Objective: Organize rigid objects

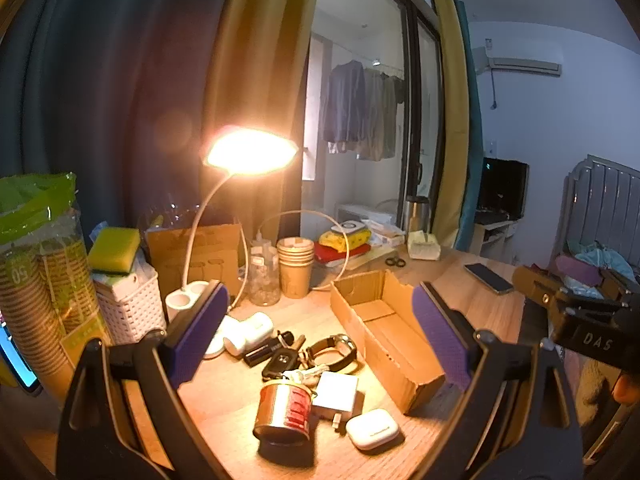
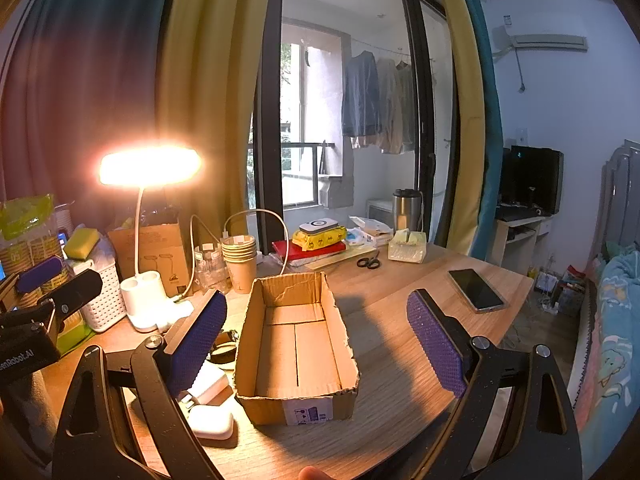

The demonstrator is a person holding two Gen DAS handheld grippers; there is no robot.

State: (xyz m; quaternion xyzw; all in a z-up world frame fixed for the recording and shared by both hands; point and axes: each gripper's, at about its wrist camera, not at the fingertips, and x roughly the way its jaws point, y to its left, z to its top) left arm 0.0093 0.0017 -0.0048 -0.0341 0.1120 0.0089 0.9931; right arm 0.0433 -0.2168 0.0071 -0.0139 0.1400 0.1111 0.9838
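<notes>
Corrugated cardboard box, rectangular and ragged-rimmed, sits empty on the wood-grain table. Left of it lie a round tin, smooth white earbud case and watch. Both grippers are spread apart, holding nothing.

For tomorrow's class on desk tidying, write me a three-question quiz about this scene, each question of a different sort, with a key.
1. True or false: the cardboard box already holds an item.
2. Which lies nearest the left claw? A) tin can B) scissors C) smartphone
3. Fill in: both the left claw and the right claw are ____.

Key: 1 false, it is empty; 2 A; 3 open, holding nothing.
</notes>
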